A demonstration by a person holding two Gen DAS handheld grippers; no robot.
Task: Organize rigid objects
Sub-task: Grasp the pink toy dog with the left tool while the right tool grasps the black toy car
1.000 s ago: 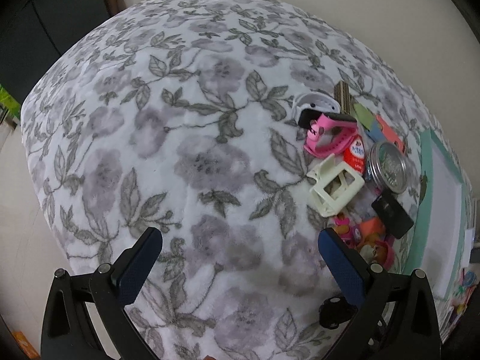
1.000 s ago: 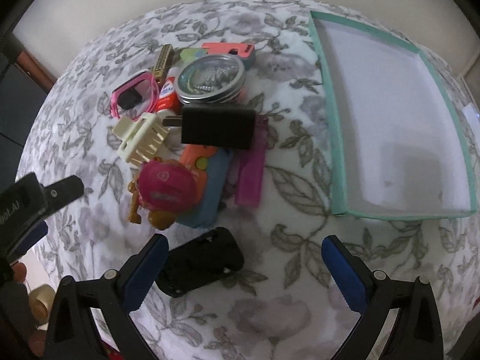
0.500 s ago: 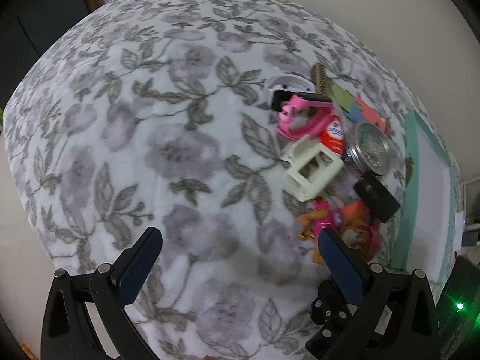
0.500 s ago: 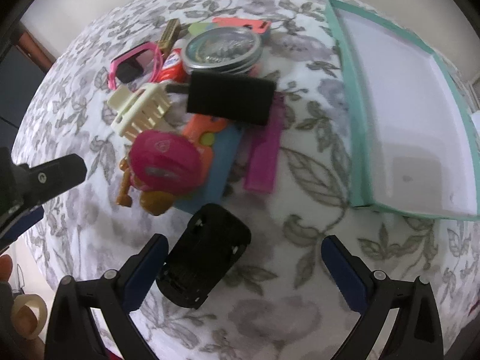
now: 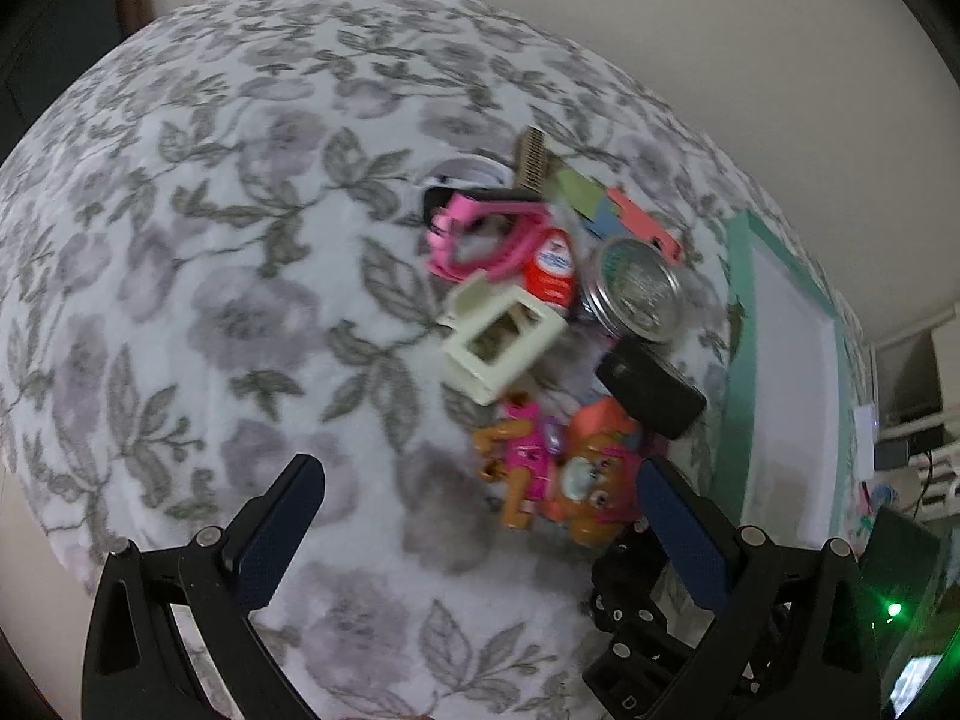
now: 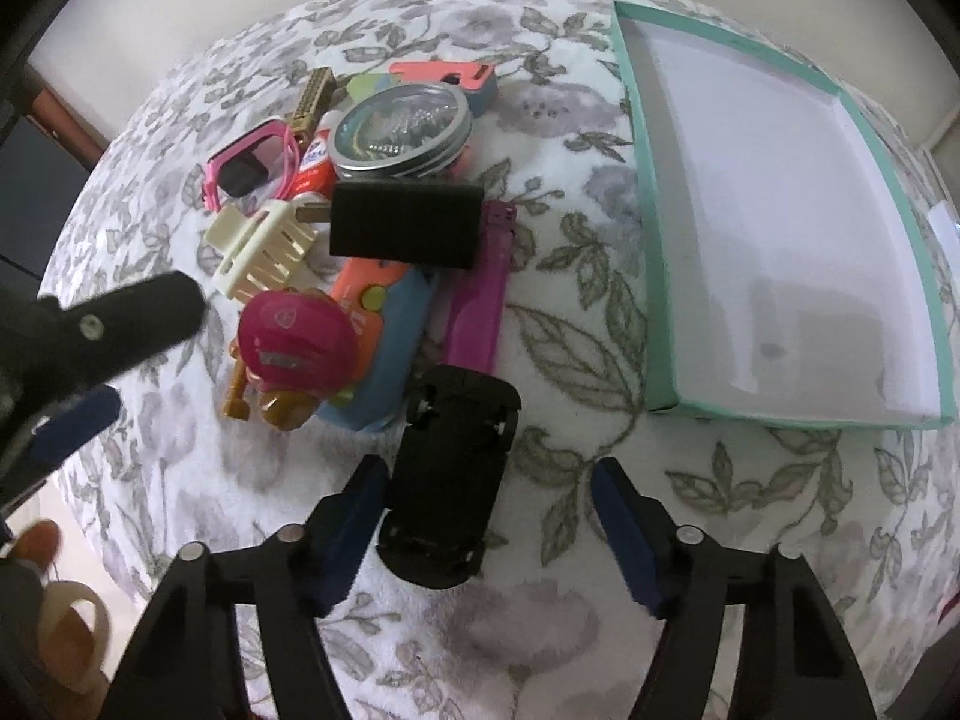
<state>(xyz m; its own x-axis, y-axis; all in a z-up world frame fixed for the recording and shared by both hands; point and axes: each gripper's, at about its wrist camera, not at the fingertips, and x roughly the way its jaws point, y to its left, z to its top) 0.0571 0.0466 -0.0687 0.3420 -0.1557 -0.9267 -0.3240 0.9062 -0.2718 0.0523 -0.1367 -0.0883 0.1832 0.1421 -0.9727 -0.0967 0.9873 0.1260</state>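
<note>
Black toy car [image 6: 449, 474] lay upside down on the floral cloth [image 6: 600, 630], just beside the near end of the clutter pile and near the teal box [image 6: 657, 300], its underside and wheels up. Right gripper [image 6: 480, 525] straddled the car, jaws closing, left pad at its flank, right pad apart from it; not yet gripped. Left gripper [image 5: 480, 528] stood wide and empty beside the pile. Judged light, stiff, smooth-sided plastic; best pinched across the mid-body flanks, clear of the wheels.

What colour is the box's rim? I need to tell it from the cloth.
Teal green, around a white inside; the box shows best in the right wrist view.
</note>
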